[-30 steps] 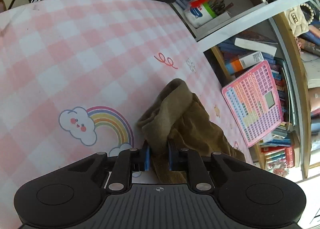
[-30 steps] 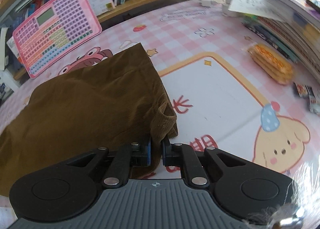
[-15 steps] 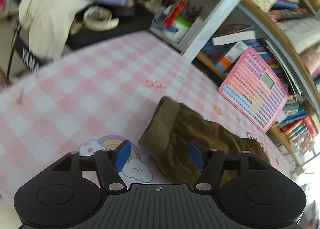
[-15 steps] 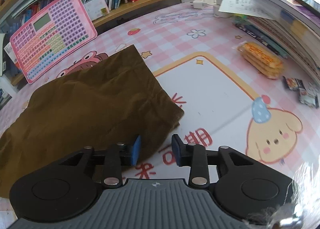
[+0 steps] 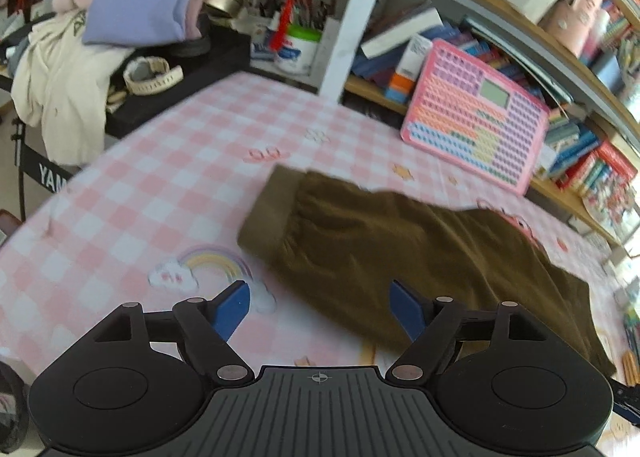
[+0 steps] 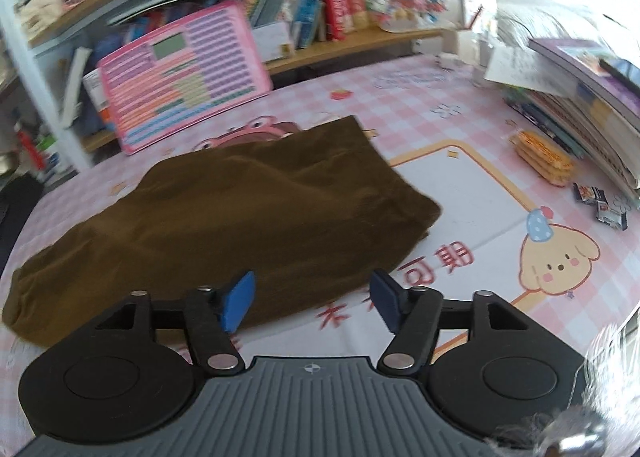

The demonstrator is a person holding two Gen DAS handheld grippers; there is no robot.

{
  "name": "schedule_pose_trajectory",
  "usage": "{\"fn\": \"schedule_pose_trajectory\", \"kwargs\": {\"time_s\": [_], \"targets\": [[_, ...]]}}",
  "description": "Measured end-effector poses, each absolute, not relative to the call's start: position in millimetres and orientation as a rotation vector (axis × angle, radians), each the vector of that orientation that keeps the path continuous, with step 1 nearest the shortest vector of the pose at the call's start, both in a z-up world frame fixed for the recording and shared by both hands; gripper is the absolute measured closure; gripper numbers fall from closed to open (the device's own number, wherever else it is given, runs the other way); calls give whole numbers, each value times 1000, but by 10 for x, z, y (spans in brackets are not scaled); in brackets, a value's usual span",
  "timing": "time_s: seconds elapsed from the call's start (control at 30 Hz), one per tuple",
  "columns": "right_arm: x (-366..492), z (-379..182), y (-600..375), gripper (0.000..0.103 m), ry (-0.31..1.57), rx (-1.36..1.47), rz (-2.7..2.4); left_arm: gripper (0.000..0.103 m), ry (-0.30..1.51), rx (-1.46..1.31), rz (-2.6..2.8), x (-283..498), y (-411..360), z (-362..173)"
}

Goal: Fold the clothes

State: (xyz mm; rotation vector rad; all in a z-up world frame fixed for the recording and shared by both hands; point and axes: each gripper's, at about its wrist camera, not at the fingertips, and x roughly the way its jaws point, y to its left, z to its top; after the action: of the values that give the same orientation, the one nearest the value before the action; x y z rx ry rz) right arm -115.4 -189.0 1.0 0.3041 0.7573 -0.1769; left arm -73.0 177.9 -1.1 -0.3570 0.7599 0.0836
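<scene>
Brown garment (image 6: 224,213) lies flattened in layers on the tabletop (image 6: 460,193), just before the pink toy keyboard (image 6: 180,73). Judged soft and limp; best pinched at the hem. Left gripper (image 5: 320,309) and right gripper (image 6: 310,299) both spread, empty. Only the left view shows the waistband (image 5: 272,209).

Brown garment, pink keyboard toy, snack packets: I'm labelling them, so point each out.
brown garment (image 6: 248,209), right wrist view, middle of cloth.
pink keyboard toy (image 5: 476,117), left wrist view, key grid.
snack packets (image 6: 544,157), right wrist view, top packet.

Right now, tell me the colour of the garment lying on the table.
Olive brown garment, plain with no pattern; the right wrist view shows it best.
</scene>
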Motion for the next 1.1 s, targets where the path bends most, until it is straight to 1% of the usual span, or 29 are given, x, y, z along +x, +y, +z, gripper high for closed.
{"fn": "schedule_pose_trajectory", "kwargs": {"time_s": [0.2, 0.33, 0.47, 1.1], "targets": [[-1309, -61, -1563, 33, 814, 225, -101, 24, 815, -293, 9, -897, 1529, -132], [-1371, -40, -1464, 29, 801, 176, -91, 23, 825, -231, -30, -941, 1399, -139], [-1408, -44, -1465, 28, 797, 174, -103, 18, 824, -203, -40, -955, 1346, -128], [-1421, -88, -1518, 27, 804, 178, -136, 18, 862, -185, -35, -866, 1306, -191]]}}
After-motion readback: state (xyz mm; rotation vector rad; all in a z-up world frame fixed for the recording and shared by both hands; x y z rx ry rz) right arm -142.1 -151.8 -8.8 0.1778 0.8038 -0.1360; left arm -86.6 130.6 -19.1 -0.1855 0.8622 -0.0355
